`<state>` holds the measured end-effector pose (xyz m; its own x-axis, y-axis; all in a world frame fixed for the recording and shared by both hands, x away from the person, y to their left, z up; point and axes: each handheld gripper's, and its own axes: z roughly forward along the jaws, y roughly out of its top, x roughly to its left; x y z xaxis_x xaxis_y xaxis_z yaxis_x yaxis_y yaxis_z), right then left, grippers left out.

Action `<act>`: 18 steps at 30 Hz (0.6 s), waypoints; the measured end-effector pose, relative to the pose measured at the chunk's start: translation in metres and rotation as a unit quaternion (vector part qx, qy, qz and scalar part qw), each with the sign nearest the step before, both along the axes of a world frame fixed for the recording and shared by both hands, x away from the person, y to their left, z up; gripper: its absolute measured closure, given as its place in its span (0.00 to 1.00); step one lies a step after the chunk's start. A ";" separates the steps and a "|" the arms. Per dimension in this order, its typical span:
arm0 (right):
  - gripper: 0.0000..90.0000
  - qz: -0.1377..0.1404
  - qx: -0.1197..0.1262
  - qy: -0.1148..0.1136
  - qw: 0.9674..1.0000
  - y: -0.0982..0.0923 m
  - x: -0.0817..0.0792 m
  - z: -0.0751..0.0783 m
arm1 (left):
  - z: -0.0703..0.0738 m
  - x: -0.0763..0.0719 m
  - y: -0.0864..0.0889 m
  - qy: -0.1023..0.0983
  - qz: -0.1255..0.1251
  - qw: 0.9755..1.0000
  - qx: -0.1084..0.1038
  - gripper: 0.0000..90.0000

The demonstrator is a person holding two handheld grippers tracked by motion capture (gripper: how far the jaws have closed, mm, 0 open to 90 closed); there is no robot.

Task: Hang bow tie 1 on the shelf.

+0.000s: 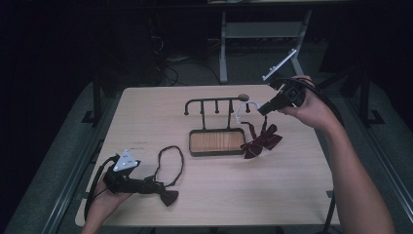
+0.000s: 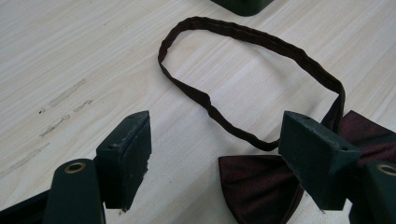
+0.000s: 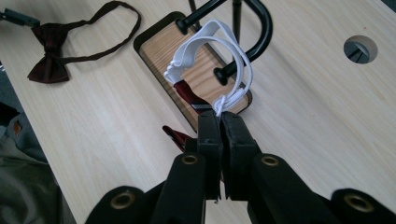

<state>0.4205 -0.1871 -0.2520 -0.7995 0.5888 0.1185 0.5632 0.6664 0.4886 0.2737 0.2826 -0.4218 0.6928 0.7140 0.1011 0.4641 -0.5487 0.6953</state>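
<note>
While the pale wooden desk (image 1: pixel 272 195) carries everything in reach, the black hook rack (image 1: pixel 216 105) with its wood-inlaid tray base (image 1: pixel 216 141) stands near the desk's middle, toward the far edge. Right hand (image 1: pixel 314 109) is raised over the desk just right of the rack, holding the right claw (image 1: pixel 263 109) angled down toward the rack's right end. In the right gripper view its jaws are pressed together, pinching the white elastic loop (image 3: pixel 219 56) of the striped dark red bow tie (image 1: pixel 262 141); the loop lies around the curved end hook (image 3: pixel 254 32) of the rack, and the bow itself hangs below the claw, just beside the tray's right side, its lower part at the desk surface. Left hand (image 1: pixel 104 195) rests at the near left corner of the desk with the left claw (image 1: pixel 160 187) lying low and pointing right. Its jaws are spread, pads pressing on nothing; the plain dark maroon bow tie (image 2: pixel 266 186) lies flat on the desk between and under them, the right jaw over the bow's knot. That tie's thin neck band (image 2: pixel 252 42) forms an open loop on the desk, reaching toward the tray. A round cable hole (image 3: pixel 360 48) sits in the desk behind the rack.
</note>
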 end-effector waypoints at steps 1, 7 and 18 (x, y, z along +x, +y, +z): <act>0.96 -0.004 0.000 0.000 1.000 -0.001 0.003 0.000 | 0.000 0.000 0.000 0.001 0.000 1.000 -0.001 0.29; 0.96 -0.023 0.003 0.008 1.000 -0.004 0.012 -0.003 | 0.000 0.000 0.000 0.000 0.000 1.000 -0.002 0.29; 0.96 -0.039 0.009 0.023 0.999 -0.009 0.025 -0.016 | -0.001 0.000 -0.001 0.004 -0.001 1.000 0.000 0.29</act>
